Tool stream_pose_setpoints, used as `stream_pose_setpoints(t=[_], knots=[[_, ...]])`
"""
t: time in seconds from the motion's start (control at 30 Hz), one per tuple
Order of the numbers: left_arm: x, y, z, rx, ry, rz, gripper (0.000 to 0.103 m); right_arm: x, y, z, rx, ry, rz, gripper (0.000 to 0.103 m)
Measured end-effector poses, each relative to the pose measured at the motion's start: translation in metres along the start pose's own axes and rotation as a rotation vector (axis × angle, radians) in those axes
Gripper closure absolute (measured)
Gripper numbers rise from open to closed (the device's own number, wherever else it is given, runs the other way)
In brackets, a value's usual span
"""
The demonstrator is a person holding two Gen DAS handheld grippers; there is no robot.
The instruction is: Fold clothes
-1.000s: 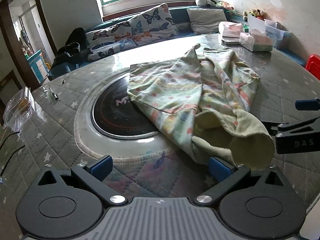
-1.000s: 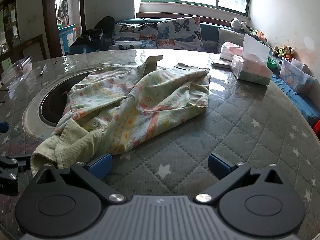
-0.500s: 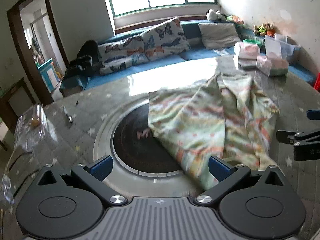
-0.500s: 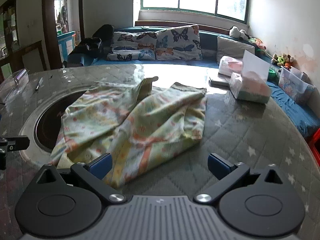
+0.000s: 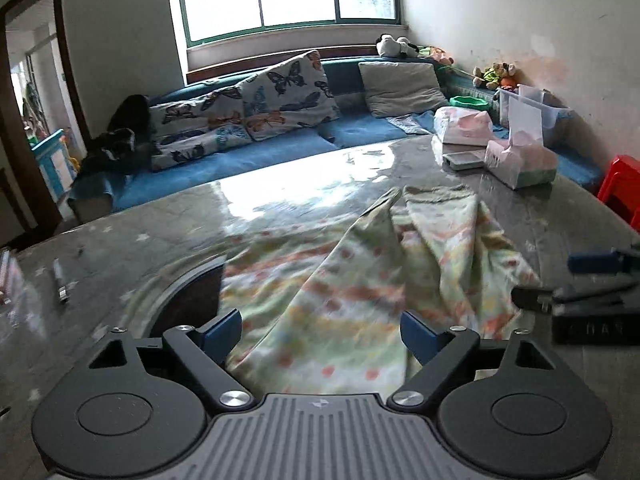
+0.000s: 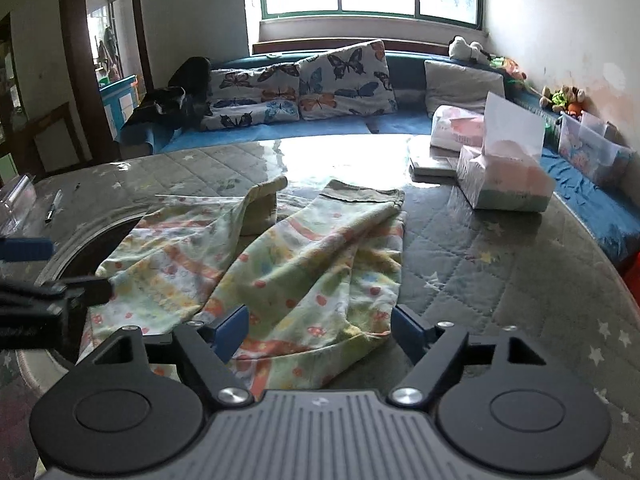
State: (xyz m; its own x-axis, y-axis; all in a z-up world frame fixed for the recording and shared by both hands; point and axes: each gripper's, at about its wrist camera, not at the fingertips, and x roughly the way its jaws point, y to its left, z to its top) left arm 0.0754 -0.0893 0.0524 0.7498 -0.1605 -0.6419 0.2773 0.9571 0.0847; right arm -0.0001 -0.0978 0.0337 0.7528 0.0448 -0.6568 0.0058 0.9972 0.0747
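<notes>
A pale green garment (image 5: 360, 280) with a coloured print lies rumpled on the round quilted table (image 5: 140, 240), two legs pointing towards the sofa. My left gripper (image 5: 320, 336) hovers over its near left part; its jaws are closing, with cloth lying between them and the blue pads not pressing on it. My right gripper (image 6: 320, 331) is over the near right part of the garment (image 6: 280, 264), its jaws also closing with cloth between them, not pinched. Each gripper shows in the other's view: right gripper (image 5: 592, 280), left gripper (image 6: 40, 272).
A dark round hob recess (image 5: 188, 300) lies partly under the garment. A tissue box (image 6: 508, 184), a soft pack (image 5: 464, 126) and a flat box stand at the far right of the table. A pen (image 5: 62, 280) lies at the left. Sofa with cushions (image 5: 280, 100) behind; red stool (image 5: 624, 184) on the right.
Both grippers have moved forward over the garment towards the sofa side. Their jaws have narrowed, and cloth now fills the gap between each pair of fingers.
</notes>
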Motion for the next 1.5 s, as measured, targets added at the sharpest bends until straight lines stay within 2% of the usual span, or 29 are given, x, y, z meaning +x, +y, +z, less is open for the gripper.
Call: stream_pose_setpoints(t=[0.03,0.07,0.23,0.33,0.4,0.43,0.5,0.57,0.63,0.67,0.7,0.73,0.77,0.8,0.87,0.9,1.13,1.27,1.5], knots=[[0.006,-0.002,0.004,-0.003,0.002,-0.009,0.015,0.001,-0.011,0.002,0.002,0.003,0.006,0.027],[0.012,-0.005,0.008,-0.003,0.004,-0.015,0.015,0.003,-0.04,0.005,0.005,0.005,0.016,0.027],[0.043,-0.023,0.028,0.015,0.002,-0.028,0.015,0.008,-0.065,0.014,0.016,0.008,0.027,0.027],[0.065,-0.03,0.039,0.012,0.021,-0.032,0.015,0.011,-0.132,0.024,0.016,0.018,0.045,0.027],[0.08,-0.035,0.046,0.018,0.029,-0.022,0.016,0.014,-0.151,0.026,0.015,0.027,0.048,0.027],[0.087,-0.037,0.048,0.024,0.032,-0.02,0.018,0.016,-0.162,0.027,0.012,0.031,0.049,0.027],[0.101,-0.04,0.052,0.024,0.043,-0.005,0.022,0.021,-0.208,0.034,0.002,0.042,0.057,0.027],[0.116,-0.038,0.055,0.001,0.067,0.006,0.034,0.026,-0.245,0.038,-0.002,0.045,0.064,0.027],[0.13,-0.032,0.055,-0.036,0.103,-0.002,0.055,0.029,-0.272,0.045,0.004,0.044,0.069,0.027],[0.134,-0.03,0.054,-0.043,0.116,-0.008,0.062,0.029,-0.274,0.048,0.008,0.042,0.071,0.027],[0.138,-0.027,0.053,-0.05,0.127,-0.014,0.084,0.031,-0.299,0.054,0.004,0.039,0.079,0.027],[0.139,-0.024,0.052,-0.06,0.128,-0.023,0.092,0.036,-0.319,0.06,-0.007,0.035,0.082,0.028],[0.139,-0.02,0.05,-0.071,0.128,-0.032,0.093,0.04,-0.336,0.066,-0.018,0.031,0.084,0.028],[0.135,-0.015,0.049,-0.087,0.121,-0.032,0.098,0.043,-0.344,0.07,-0.026,0.027,0.086,0.028],[0.126,-0.005,0.048,-0.121,0.101,-0.033,0.1,0.048,-0.353,0.078,-0.04,0.017,0.095,0.033],[0.119,0.002,0.047,-0.137,0.089,-0.021,0.1,0.055,-0.372,0.086,-0.048,0.017,0.108,0.035],[0.07,0.051,0.04,-0.243,0.01,0.062,0.101,0.091,-0.427,0.118,-0.079,0.038,0.166,0.04],[0.03,0.08,0.032,-0.311,-0.049,0.091,0.101,0.11,-0.446,0.126,-0.131,0.055,0.191,0.044],[-0.04,0.128,0.0,-0.411,-0.122,0.196,0.102,0.148,-0.468,0.149,-0.174,0.078,0.191,0.049]])
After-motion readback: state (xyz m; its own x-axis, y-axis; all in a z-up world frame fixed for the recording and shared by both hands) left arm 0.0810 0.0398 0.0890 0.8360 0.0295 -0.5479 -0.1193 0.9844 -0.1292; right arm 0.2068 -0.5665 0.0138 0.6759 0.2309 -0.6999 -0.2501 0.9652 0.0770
